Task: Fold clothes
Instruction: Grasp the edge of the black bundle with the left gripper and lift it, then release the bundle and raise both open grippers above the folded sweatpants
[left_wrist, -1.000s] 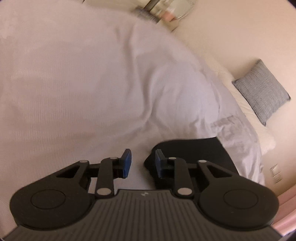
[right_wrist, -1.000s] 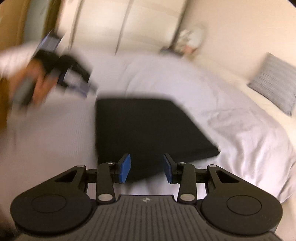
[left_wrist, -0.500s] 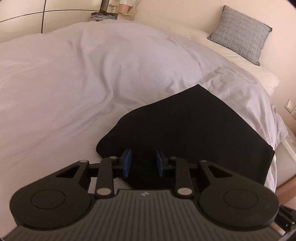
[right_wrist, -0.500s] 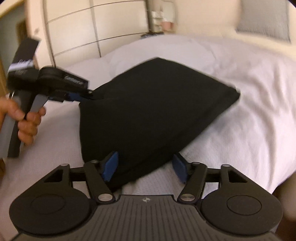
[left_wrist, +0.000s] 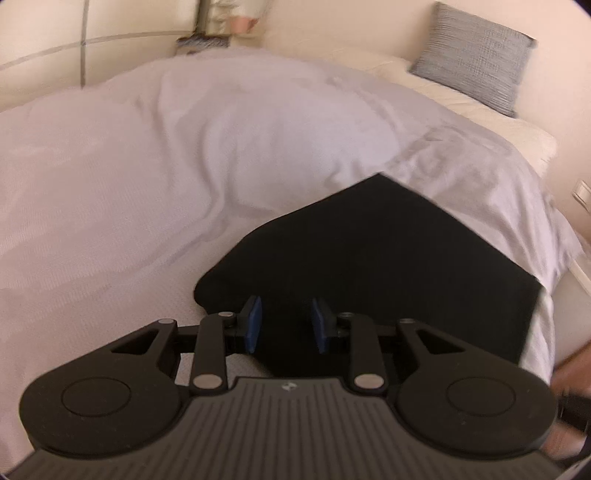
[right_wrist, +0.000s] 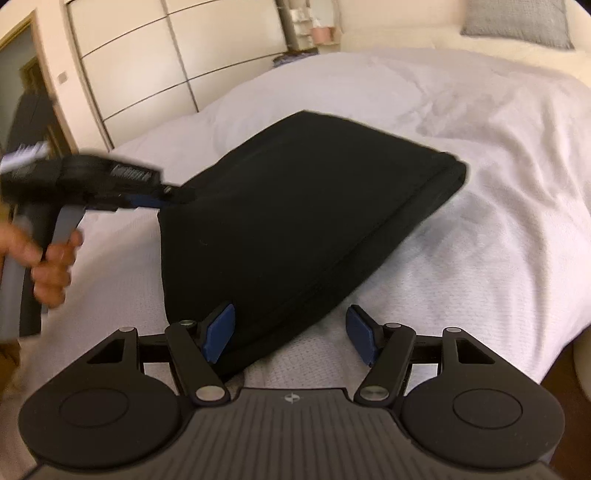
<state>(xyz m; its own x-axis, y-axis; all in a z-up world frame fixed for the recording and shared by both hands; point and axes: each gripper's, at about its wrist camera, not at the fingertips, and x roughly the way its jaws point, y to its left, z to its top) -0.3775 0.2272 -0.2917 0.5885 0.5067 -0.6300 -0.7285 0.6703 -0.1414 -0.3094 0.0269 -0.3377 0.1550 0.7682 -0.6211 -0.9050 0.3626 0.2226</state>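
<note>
Black garment (right_wrist: 303, 221) lies folded on bed (right_wrist: 480, 240): soft, light, limp. Left gripper (left_wrist: 283, 325) parted at its 9 o'clock corner; right gripper (right_wrist: 291, 334) released astride 6 o'clock corner. Grasp corners.

Matt black cloth garment (right_wrist: 295, 221), seemingly waffle-textured bedspread (right_wrist: 480, 258)

Warm dim light, motion-blurred fisheye edges

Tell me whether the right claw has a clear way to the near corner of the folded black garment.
Probably yes. The right claw is open, the black garment corner already lies between its pads, and nothing blocks it; the left claw is at the far corner.
</note>
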